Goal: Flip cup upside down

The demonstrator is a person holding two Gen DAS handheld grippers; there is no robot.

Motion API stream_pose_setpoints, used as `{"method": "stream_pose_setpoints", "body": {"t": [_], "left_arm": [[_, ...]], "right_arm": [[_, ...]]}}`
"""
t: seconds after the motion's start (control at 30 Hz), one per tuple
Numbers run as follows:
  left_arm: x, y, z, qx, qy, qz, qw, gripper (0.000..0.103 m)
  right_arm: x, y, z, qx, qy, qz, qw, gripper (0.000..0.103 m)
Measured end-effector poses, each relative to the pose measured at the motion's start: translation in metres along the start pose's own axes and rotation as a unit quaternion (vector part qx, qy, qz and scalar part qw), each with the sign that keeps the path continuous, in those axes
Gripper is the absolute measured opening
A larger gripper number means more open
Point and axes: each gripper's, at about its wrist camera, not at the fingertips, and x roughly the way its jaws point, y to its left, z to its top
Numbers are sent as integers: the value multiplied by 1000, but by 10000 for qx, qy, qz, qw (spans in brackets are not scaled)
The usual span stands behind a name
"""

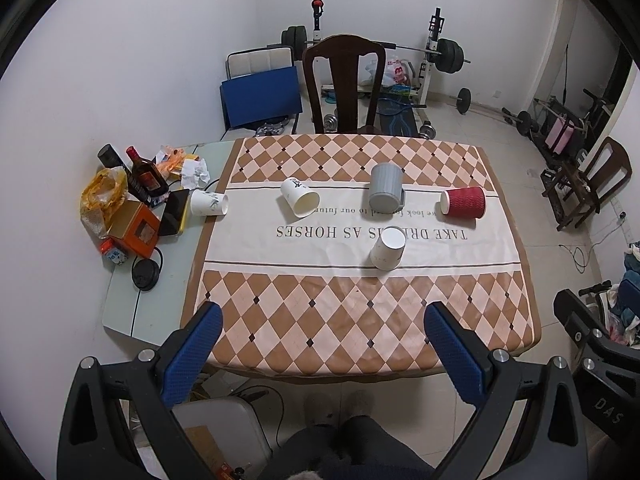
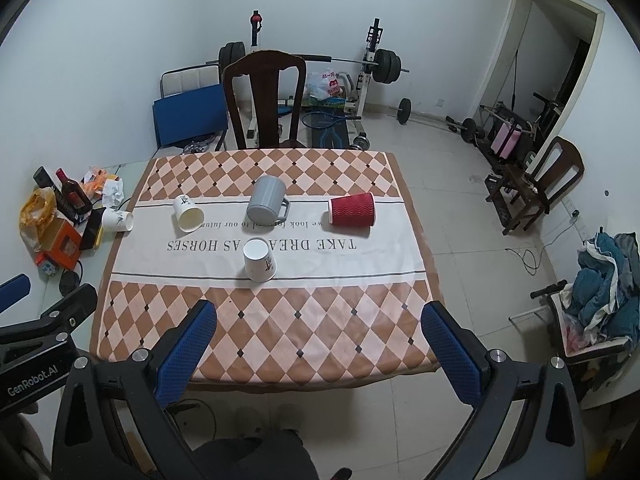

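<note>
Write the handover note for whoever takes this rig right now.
Left tool: open, empty, held back over the near edge of the table.
Right tool: open, empty, likewise held back.
On the checkered tablecloth: one white paper cup already stands upside down, nearest you. The grey mug also looks base-up.
On their sides: a white paper cup at centre left, another white paper cup at the cloth's left edge, and the red ribbed paper cup at right.
Left to do: stand those three rim-down. Neither tool touches anything.
</note>
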Motion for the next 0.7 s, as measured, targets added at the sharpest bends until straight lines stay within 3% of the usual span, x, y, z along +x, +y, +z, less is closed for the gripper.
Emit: {"method": "stream_pose_setpoints", "body": {"t": [0.7], "left_arm": [[1, 2, 1, 0, -15, 7, 10000, 103]], "right_arm": [[2, -2, 4, -24, -15, 95, 10000, 103]]}}
